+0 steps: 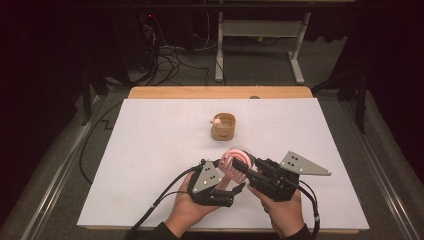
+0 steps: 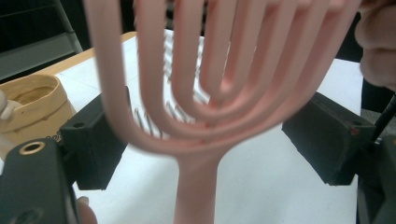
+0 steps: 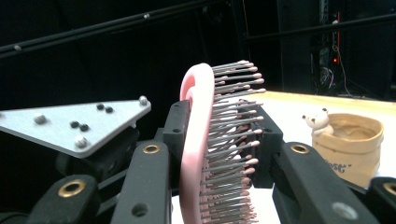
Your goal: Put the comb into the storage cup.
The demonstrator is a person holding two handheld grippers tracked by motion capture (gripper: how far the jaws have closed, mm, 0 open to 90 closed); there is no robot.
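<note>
Two-gripper hold of a brush (image 1: 231, 161) above the table (image 1: 150, 150), at the 6 o'clock edge of the white sheet. The right gripper (image 3: 222, 130) is clamped on the brush head, 1 pad on the pink back and 1 on the bristles. The left gripper (image 2: 210, 140) has its pads apart, flanking the head's 2 side edges, with a gap showing at its 3 o'clock pad. Likely risks: the bristles yield under the right pad, so the head may twist or slide out. If the right jaws let go before the left pads bear on the edges, the brush probably drops to the sheet. A hard squeeze across the open ribs could also flex them. The brush is pale pink, its back a set of nested U-shaped ribs running into 1 slim handle, with grey pins tipped in pale beads. A tan cup (image 1: 223, 127) stands well apart, at 12 o'clock of the brush.
</note>
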